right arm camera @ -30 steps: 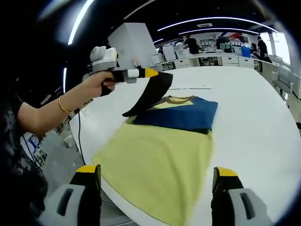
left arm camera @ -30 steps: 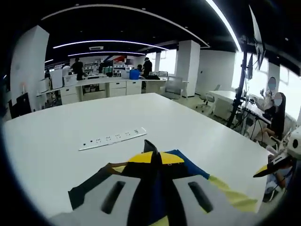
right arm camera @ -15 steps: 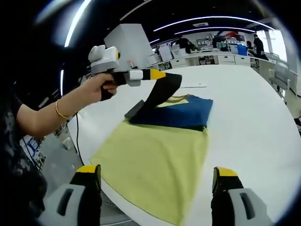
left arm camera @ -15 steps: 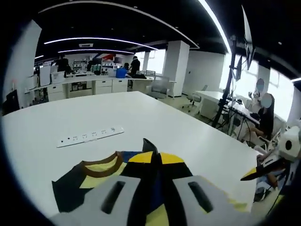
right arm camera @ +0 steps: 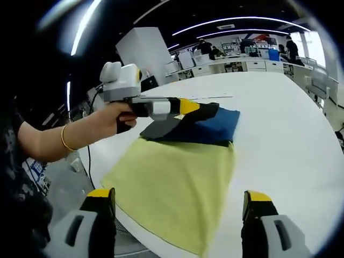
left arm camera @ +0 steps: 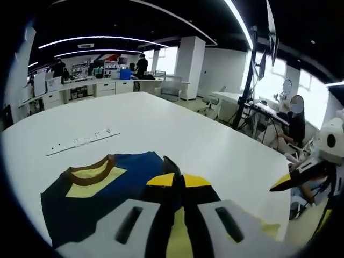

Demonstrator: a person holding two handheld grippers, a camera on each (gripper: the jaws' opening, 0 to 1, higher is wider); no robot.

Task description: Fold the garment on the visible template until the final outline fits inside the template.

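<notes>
In the left gripper view, the left gripper (left arm camera: 176, 180) has its jaws pressed together above the shirt (left arm camera: 97, 185), which lies flat near the desk (left arm camera: 177, 129) edge; whether cloth is pinched, I cannot tell. A power strip (left arm camera: 81, 143) lies farther in.

In the right gripper view, the right gripper (right arm camera: 180, 207) is wide open and empty, above the shirt's yellow half at the desk's near edge.

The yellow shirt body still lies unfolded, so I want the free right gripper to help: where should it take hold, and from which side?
Probably the near hem corner of the yellow and navy T-shirt, at the white table edge. It lies flat, uncovered, just ahead of the open right gripper, so come low from the near side, away from the left gripper.
</notes>
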